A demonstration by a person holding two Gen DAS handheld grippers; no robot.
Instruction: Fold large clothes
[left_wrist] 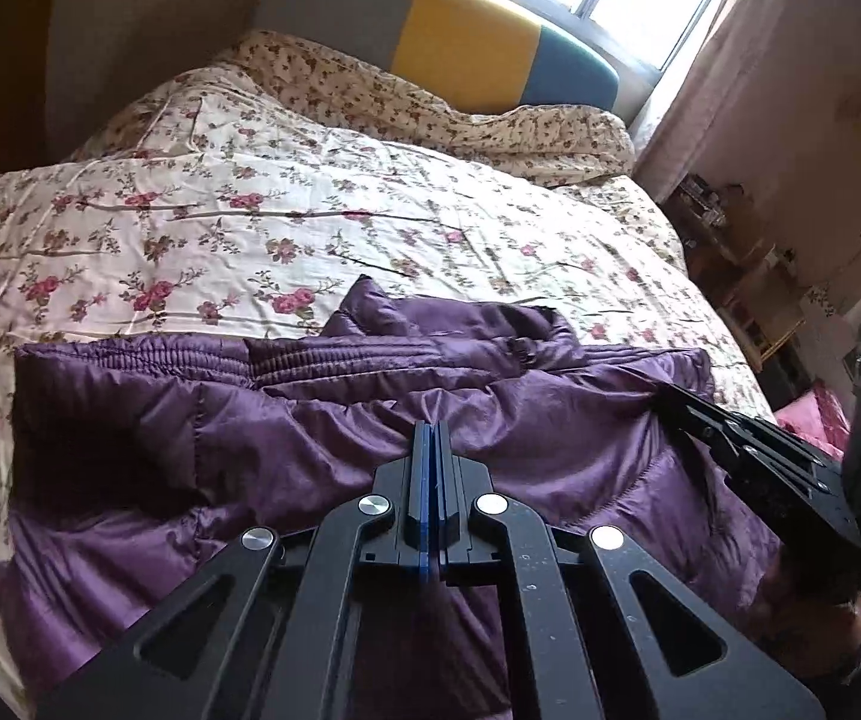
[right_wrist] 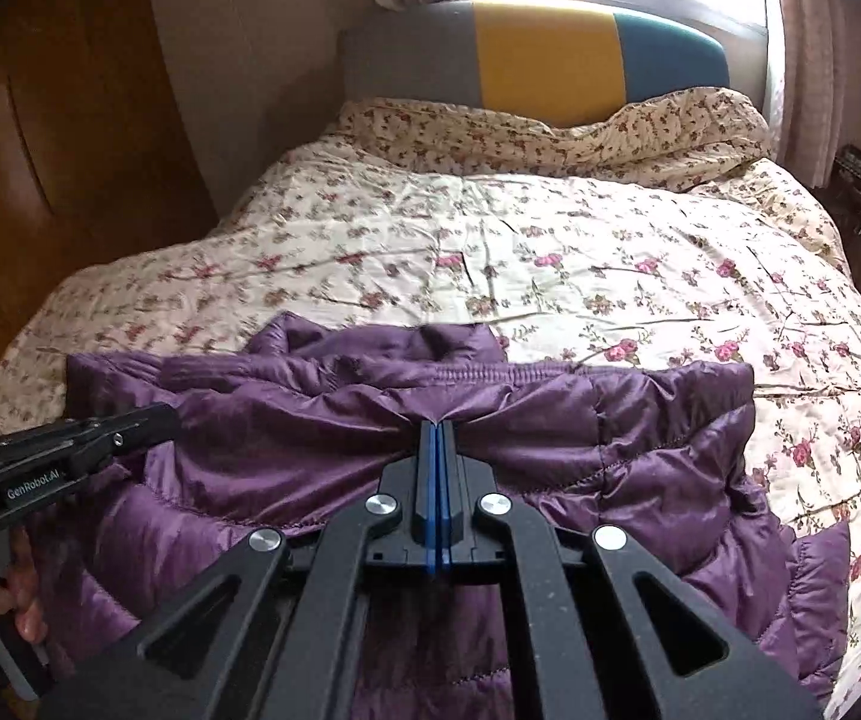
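Observation:
A purple quilted jacket (left_wrist: 250,450) lies crumpled across the near part of the bed, its ribbed hem along the far edge. My left gripper (left_wrist: 430,426) is shut, and creases in the fabric run into its tips. In the right wrist view the jacket (right_wrist: 640,450) puckers into a small peak where my right gripper (right_wrist: 437,423) is shut on it. Each gripper also shows in the other's view. The right gripper (left_wrist: 667,390) bites the jacket's right side. The left gripper (right_wrist: 169,417) bites its left side, with a hand (right_wrist: 16,600) on its grip.
The floral bedspread (left_wrist: 250,210) stretches beyond the jacket to a rumpled quilt and a grey, yellow and teal headboard (right_wrist: 544,48) under a bright window. A wooden wardrobe (right_wrist: 70,150) stands to the left of the bed. Cluttered shelves (left_wrist: 748,276) stand to its right.

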